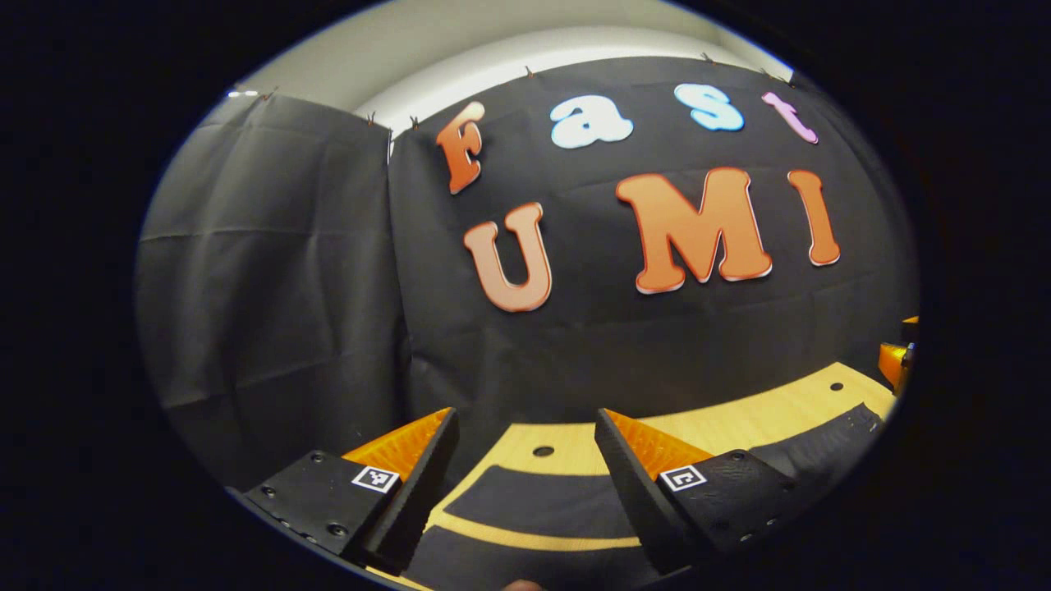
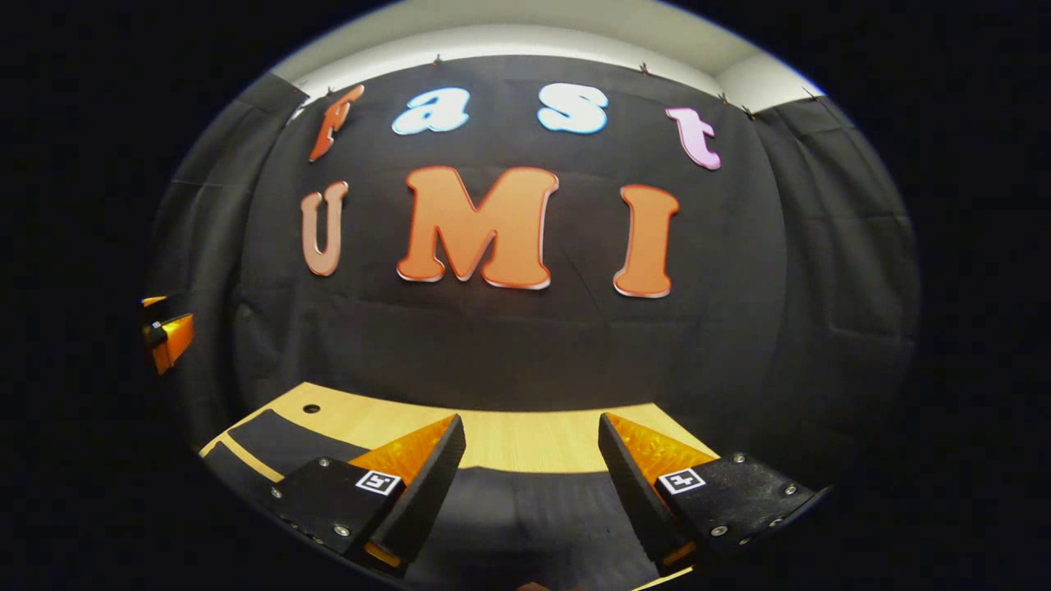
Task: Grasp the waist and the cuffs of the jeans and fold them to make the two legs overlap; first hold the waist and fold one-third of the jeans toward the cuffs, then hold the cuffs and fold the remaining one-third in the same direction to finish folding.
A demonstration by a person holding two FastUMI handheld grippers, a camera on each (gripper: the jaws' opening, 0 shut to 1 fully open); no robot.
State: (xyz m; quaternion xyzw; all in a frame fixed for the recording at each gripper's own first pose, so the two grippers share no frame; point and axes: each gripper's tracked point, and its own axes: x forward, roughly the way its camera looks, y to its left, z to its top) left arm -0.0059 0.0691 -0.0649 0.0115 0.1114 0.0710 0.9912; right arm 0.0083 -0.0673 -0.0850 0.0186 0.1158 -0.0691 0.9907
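A: L gripper point(image 1: 525, 427) – what's it doing?

B: Hanging above the table point(image 1: 764, 419), fingers spread wide, nothing between them. It's facing the booth wall.

A: Jeans?

B: Dark jeans point(image 1: 534, 501) are lying flat on the wood, below and just ahead of the L fingertips. Two dark strips w/ a thin band of bare table showing between them – prob the two legs, can't tell for sure. More dark fabric is running off to the right of the tool, toward the table's far edge.

A: Touching the cloth?

B: Not that I can see. Tips are sitting above it, apart from it.

A: R gripper point(image 2: 532, 431)?

B: Same deal. Fingers spread apart, gripping nothing, pointing at the wall. Jeans point(image 2: 525, 509) are lying directly under and between its fingers, reaching ahead to about the tips. Another dark piece is stretching away to its left, w/ a thin line of bare wood beside it.

A: Table point(image 2: 525, 439) ahead of it?

B: Bare wood strip is showing past the tips, up to the wall.

A: Other gripper visible?

B: Bit of one at far left edge in right gripper view, and at far right edge in left gripper view. Too little showing to tell how its fingers are set from there.
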